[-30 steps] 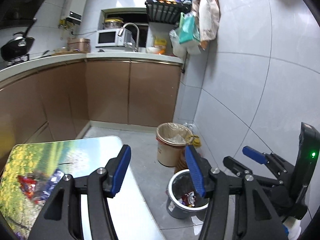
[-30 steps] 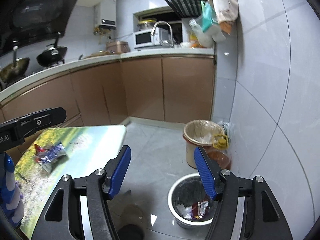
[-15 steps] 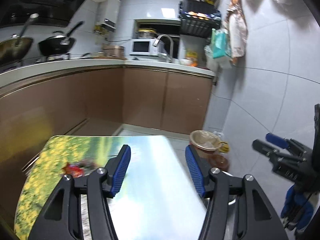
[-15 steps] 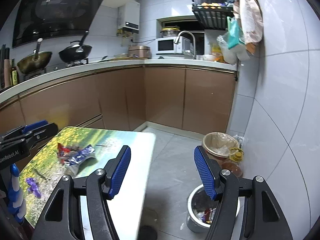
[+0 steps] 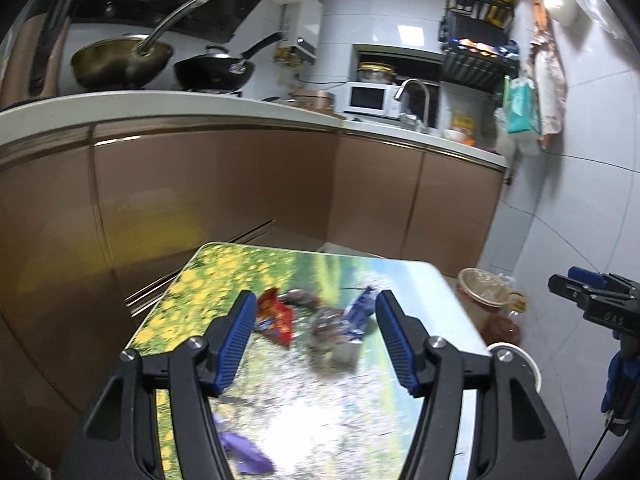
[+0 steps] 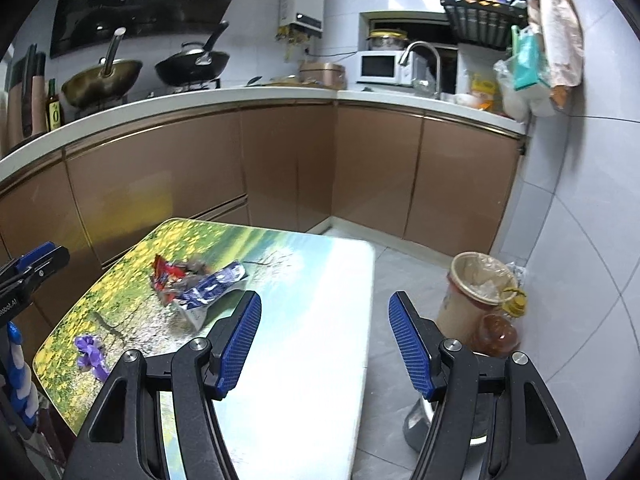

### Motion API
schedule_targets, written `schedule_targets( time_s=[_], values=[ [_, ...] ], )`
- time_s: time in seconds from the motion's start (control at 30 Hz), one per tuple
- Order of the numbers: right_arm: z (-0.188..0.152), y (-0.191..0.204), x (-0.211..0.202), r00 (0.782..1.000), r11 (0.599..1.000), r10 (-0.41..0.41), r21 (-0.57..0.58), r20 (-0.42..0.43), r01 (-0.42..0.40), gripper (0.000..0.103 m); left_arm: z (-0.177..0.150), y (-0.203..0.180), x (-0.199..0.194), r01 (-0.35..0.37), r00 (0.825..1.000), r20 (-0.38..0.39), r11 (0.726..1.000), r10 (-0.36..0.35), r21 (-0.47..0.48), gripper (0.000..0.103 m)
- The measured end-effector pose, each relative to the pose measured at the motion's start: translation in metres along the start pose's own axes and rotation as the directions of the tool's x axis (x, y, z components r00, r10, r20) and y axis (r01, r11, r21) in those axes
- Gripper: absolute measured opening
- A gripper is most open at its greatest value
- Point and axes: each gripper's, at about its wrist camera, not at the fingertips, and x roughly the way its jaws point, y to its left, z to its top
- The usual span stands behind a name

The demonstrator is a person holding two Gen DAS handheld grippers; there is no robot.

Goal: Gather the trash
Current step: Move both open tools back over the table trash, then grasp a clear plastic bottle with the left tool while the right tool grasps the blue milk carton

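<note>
Left gripper [image 5: 312,338] fingers spread wide, empty, above the flower-print counter [image 5: 192,292]. Red wrapper [image 5: 275,316] and blue wrapper [image 5: 358,312] lie between the fingers at 12 o'clock; purple wrapper [image 5: 244,454] near 6. Right gripper [image 6: 324,342] fingers wide, empty; metal bin [image 6: 416,426] on floor at 5 o'clock.

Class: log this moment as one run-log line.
left gripper: open, empty, facing wrapper pile | right gripper: open, empty, over table edge | purple wrapper: apart | metal bin: floor
</note>
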Motion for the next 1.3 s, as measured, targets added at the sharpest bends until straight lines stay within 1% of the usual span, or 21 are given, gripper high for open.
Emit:
schedule_targets(
  time_s=[0.1, 0.33, 0.7, 0.87, 1.1, 1.23, 1.27, 1.3],
  values=[
    [0.003, 0.017, 0.011, 1.000, 1.000, 0.017, -0.016, -0.012, -0.018, 0.065, -0.005, 0.015, 0.005, -0.013, 1.000, -0.013, 1.000, 0.013, -0.014, 0.060],
    [0.003, 0.044, 0.032, 0.998, 0.998, 0.051, -0.038, -0.044, -0.053, 0.065, -0.013, 0.034, 0.020, -0.020, 0.999, -0.047, 0.999, 0.019, -0.026, 0.060],
    [0.001, 0.060, 0.065, 0.993, 0.996, 0.082, -0.035, -0.090, -0.086, 0.065, -0.023, 0.049, 0.050, -0.036, 0.994, -0.104, 0.999, 0.032, -0.036, 0.060],
    [-0.001, 0.064, 0.080, 0.990, 0.994, 0.095, -0.034, -0.106, -0.099, 0.065, -0.030, 0.058, 0.059, -0.039, 0.992, -0.122, 0.998, 0.032, -0.055, 0.060],
    [-0.002, 0.069, 0.095, 0.985, 0.991, 0.121, -0.034, -0.126, -0.126, 0.065, -0.041, 0.073, 0.064, -0.047, 0.989, -0.145, 0.997, 0.039, -0.055, 0.060],
    [-0.005, 0.077, 0.105, 0.978, 0.987, 0.149, -0.038, -0.144, -0.156, 0.065, -0.048, 0.084, 0.062, -0.050, 0.987, -0.154, 0.998, 0.042, -0.050, 0.060],
    [-0.005, 0.079, 0.107, 0.976, 0.986, 0.157, -0.040, -0.148, -0.164, 0.065, -0.051, 0.086, 0.060, -0.052, 0.987, -0.155, 0.997, 0.044, -0.048, 0.060],
    [-0.005, 0.083, 0.110, 0.974, 0.984, 0.165, -0.044, -0.153, -0.173, 0.065, -0.054, 0.090, 0.059, -0.055, 0.986, -0.158, 0.997, 0.046, -0.049, 0.064]
  ],
)
